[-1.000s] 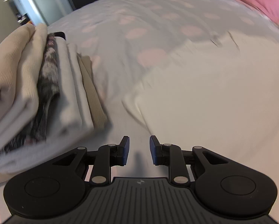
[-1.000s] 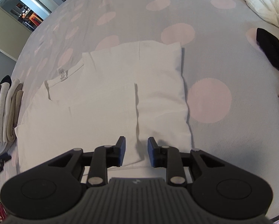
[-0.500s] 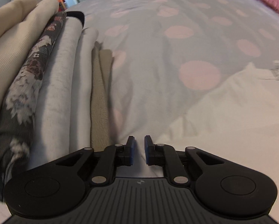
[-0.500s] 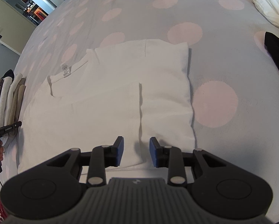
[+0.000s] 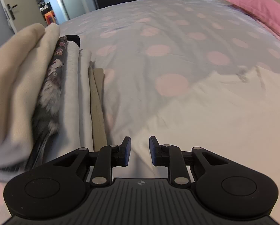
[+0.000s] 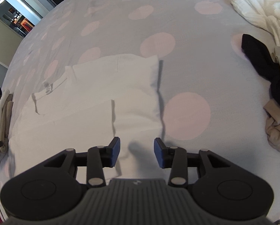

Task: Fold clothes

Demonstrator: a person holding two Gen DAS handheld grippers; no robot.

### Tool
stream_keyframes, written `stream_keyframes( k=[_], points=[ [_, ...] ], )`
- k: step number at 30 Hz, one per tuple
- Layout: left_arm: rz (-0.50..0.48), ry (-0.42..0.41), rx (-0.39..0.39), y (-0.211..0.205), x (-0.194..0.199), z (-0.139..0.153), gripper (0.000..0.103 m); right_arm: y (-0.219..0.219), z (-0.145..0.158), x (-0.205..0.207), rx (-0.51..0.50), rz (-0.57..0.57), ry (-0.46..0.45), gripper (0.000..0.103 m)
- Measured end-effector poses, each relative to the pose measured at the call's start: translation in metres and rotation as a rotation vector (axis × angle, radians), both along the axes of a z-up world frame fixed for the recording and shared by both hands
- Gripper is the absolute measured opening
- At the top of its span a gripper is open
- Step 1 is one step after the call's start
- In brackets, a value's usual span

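Bed [image 6: 205, 60] fills both views: grey cover w/ pale pink dots. Pink pillow [image 5: 262, 13] at far right corner in left-wrist view.

White garment [image 6: 95, 112], the task item, lies flat on bed, partly folded; one panel laid over w/ a vertical edge near centre, collar end toward upper left. In left-wrist view the same white garment [image 5: 224, 116] spreads right of centre, blurred.

Stack of folded clothes [image 5: 46, 97] on bed left of the garment, near it: cream on top, dark floral layer, light grey, beige at the bottom. Seen small at left edge of right-wrist view [image 6: 1, 116].

Unfolded heap at right edge, well apart from the garment: white knit [image 6: 258, 13], black piece [image 6: 262, 63], beige piece [image 6: 277, 127].

Left claw [image 5: 139, 151]: I see it over the garment's near-left corner, jaws narrow and opening, white cloth showing in the gap; pads not pressing on it as far as I can tell.

Right claw [image 6: 136, 153]: over garment's near edge, jaws mid-wide and opening, cloth below the gap, not pinched.

Label [image 6: 47, 86] sewn at the collar, small white tag w/ dark print; too small to read. Small round emblem on each claw body, no legible text.
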State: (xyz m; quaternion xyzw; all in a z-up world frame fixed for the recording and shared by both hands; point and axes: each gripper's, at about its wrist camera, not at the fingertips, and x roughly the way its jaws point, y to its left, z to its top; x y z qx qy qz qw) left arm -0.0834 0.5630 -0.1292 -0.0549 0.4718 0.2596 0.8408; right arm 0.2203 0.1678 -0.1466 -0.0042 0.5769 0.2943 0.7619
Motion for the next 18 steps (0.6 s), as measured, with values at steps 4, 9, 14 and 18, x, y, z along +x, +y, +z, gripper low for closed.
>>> stream_keyframes(
  k=[4, 9, 14, 18],
  points=[
    [-0.032, 0.04, -0.048, -0.029, -0.026, 0.007, 0.021, -0.003, 0.0, -0.007, -0.02, 0.031, 0.004, 0.044],
    [-0.053, 0.126, -0.076, -0.058, -0.048, 0.005, 0.022, -0.003, 0.005, -0.029, -0.02, 0.086, 0.022, 0.049],
    [-0.054, 0.131, -0.082, -0.085, -0.075, 0.012, 0.022, -0.002, 0.015, -0.07, -0.022, 0.198, 0.006, 0.051],
    [-0.032, 0.136, -0.103, -0.104, -0.102, 0.009, 0.034, -0.015, 0.011, -0.108, -0.042, 0.257, -0.005, 0.051]
  ],
)
